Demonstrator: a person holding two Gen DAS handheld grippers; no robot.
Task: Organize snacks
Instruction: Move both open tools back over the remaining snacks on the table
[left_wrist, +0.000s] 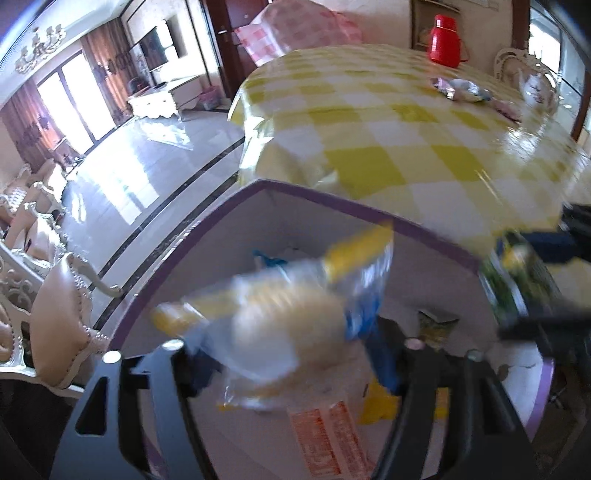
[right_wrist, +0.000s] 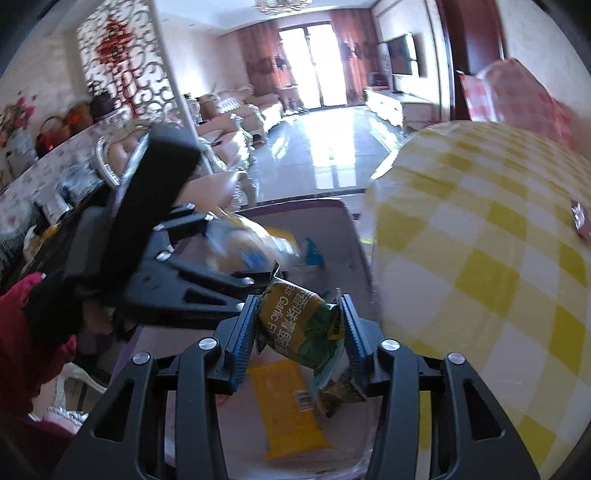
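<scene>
A purple-rimmed box (left_wrist: 436, 236) stands beside the yellow-checked table (left_wrist: 388, 122). My left gripper (left_wrist: 291, 354) is shut on a clear bread snack packet (left_wrist: 295, 314) with yellow ends, held over the box; the packet is blurred. My right gripper (right_wrist: 299, 328) is shut on a green garlic-flavour pea packet (right_wrist: 299, 325), also above the box (right_wrist: 351, 218). The left gripper (right_wrist: 221, 273) shows in the right wrist view, just left of the right one. A yellow packet (right_wrist: 291, 406) and an orange-printed packet (left_wrist: 328, 439) lie inside the box.
More snack packets (left_wrist: 461, 88) and a red flask (left_wrist: 445, 37) stand at the table's far side. Chairs (left_wrist: 62, 314) stand left of the box. A glossy tiled floor (left_wrist: 147, 166) stretches beyond.
</scene>
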